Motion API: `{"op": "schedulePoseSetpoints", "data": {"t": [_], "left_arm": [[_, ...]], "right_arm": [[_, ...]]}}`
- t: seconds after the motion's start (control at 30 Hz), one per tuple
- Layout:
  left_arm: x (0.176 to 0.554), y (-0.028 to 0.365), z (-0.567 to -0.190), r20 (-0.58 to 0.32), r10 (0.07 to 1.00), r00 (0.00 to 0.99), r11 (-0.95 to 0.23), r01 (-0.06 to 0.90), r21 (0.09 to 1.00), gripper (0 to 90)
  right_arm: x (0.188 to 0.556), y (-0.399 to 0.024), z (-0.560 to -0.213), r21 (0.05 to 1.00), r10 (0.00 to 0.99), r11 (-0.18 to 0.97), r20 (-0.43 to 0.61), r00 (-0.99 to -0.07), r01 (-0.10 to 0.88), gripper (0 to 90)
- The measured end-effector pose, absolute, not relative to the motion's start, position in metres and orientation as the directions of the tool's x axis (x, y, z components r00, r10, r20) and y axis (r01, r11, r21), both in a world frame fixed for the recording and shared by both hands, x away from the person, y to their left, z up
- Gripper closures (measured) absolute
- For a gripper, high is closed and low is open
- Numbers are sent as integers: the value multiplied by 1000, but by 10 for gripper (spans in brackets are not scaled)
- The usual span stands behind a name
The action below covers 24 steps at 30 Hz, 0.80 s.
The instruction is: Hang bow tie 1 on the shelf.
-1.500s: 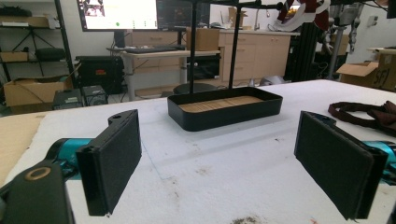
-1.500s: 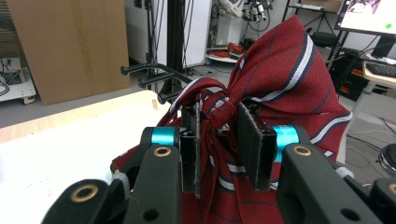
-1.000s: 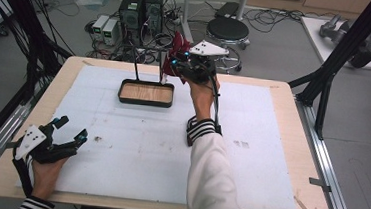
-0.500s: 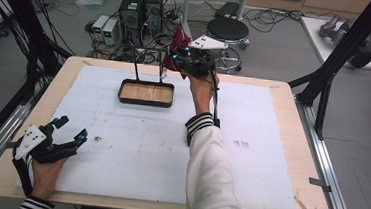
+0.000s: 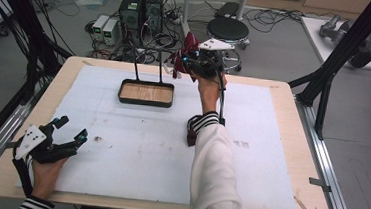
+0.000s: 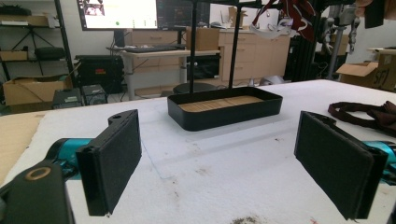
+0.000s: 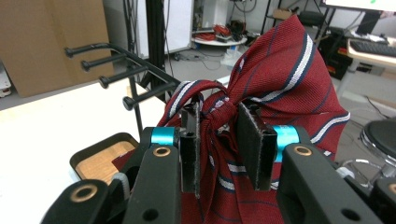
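From the high view, the right claw (image 5: 184,63) is raised over the far edge of the surface (image 5: 269,156), clamped on a red striped tie (image 5: 188,49) just right of the rack's black posts (image 5: 148,69). The rack's tray (image 5: 146,93) sits on the surface below. The left claw (image 5: 68,130) rests at the near left corner, its jaws apart and holding nothing.

In the left gripper view, the left claw (image 6: 217,163) stands wide above bare surface, with the tray (image 6: 226,112) ahead and a dark strap (image 6: 369,114) lying at the right.

In the right gripper view, the right claw (image 7: 219,130) pinches the tie (image 7: 280,70) at its knot, with the rack's pegs (image 7: 116,77) near on the left.
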State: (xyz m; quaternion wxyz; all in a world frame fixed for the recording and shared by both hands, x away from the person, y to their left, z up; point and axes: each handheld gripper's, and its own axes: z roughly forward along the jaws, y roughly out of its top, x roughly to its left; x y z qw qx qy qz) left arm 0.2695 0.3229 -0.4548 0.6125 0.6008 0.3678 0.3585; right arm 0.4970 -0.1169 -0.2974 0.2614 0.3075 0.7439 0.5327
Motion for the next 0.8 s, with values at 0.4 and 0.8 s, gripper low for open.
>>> {"op": "schedulePoseSetpoints", "data": {"t": [0.4,0.8], "left_arm": [[269,323,-455,-14,882,472,15,2,1000,153],[269,322,-455,-8,882,472,8,1,1000,153]], "right_arm": [[508,-125,-315,937,761,237,-14,-648,257,710],[513,-125,-329,918,757,232,37,-652,322,709]]}}
